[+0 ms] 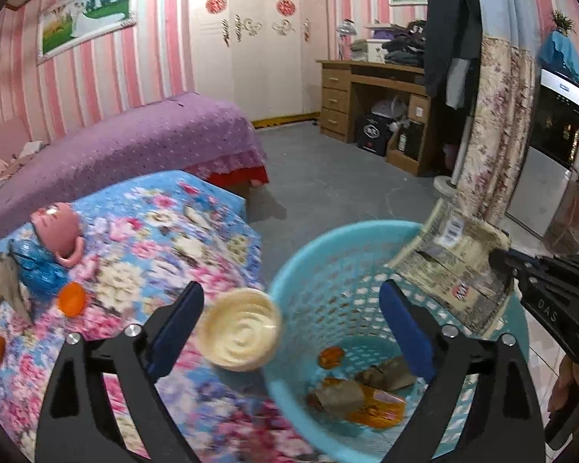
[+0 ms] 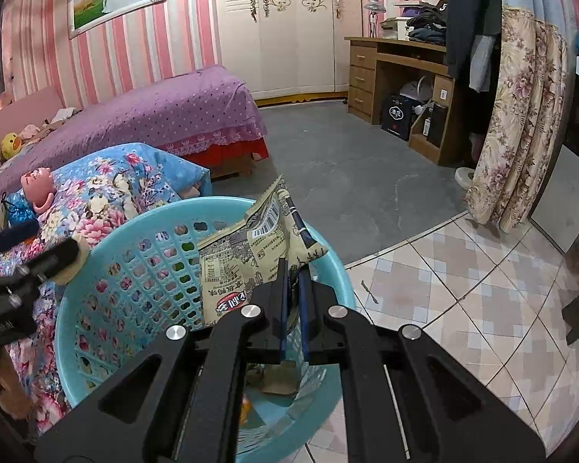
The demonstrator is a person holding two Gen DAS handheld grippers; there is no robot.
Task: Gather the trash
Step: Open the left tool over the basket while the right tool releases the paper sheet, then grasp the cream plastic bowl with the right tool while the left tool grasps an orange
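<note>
A teal plastic basket [image 1: 328,247] stands beside the floral-covered table; inside lie an orange wrapper [image 1: 378,405] and crumpled brown paper [image 1: 339,395]. My left gripper [image 1: 293,308] is open over the basket's near rim. A cream paper cup [image 1: 243,332], blurred, sits between its blue pads at the rim, apart from the right pad. My right gripper [image 2: 293,270] is shut on a corner of a beige printed snack bag [image 2: 251,254], which hangs over the basket [image 2: 135,223]. That bag [image 1: 451,266] also shows in the left wrist view, over the basket's far rim.
On the floral tablecloth [image 1: 154,231] lie a pink cup [image 1: 58,231], a blue crinkled wrapper [image 1: 38,270], orange peel pieces [image 1: 71,299] and brown paper [image 1: 7,285]. A purple bed [image 1: 115,146] is behind, a wooden desk [image 1: 366,92] stands at the far wall, and a floral curtain [image 1: 498,127] hangs right.
</note>
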